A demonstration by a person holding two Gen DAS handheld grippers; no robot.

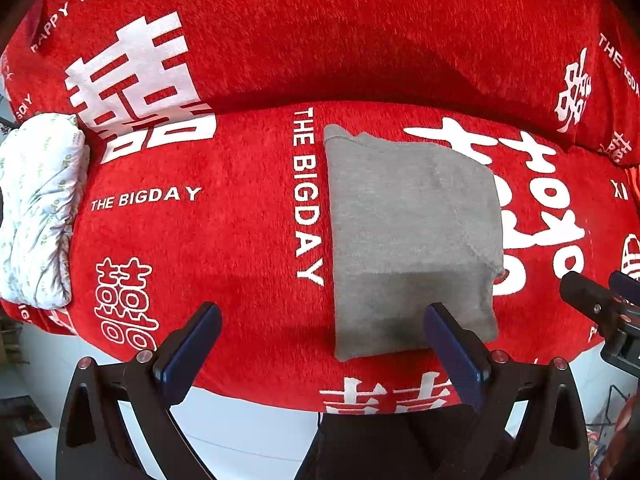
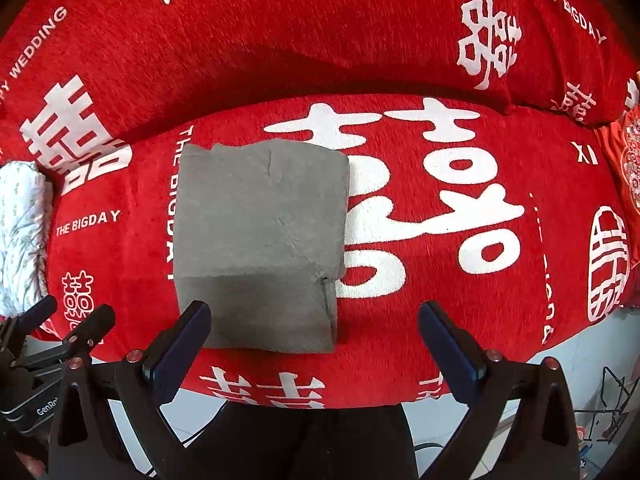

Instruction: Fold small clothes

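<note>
A folded grey garment [image 1: 412, 236] lay flat on the red sofa cover [image 1: 224, 240], just ahead of both grippers. The left gripper [image 1: 324, 320] hung spread wide and empty, the garment toward its right finger; the right gripper [image 2: 314, 316] likewise gaped empty.

A red plush cover [image 1: 248, 240] printed with white characters and the words "THE BIGDAY" and "HAPPY WEDDING" spreads over a sofa seat and backrest, filling most of both views. At the left edge of the frame a white quilted bundle with a small green pattern [image 1: 38, 208] lies on the cover, bunched and rounded. At the far right of the right wrist view sits an orange-red cushion with an ornate pale pattern [image 2: 628, 160]. Pale floor [image 1: 248, 424] shows below the seat's front edge, with a dark wire rack [image 2: 608, 404] at lower right.
</note>
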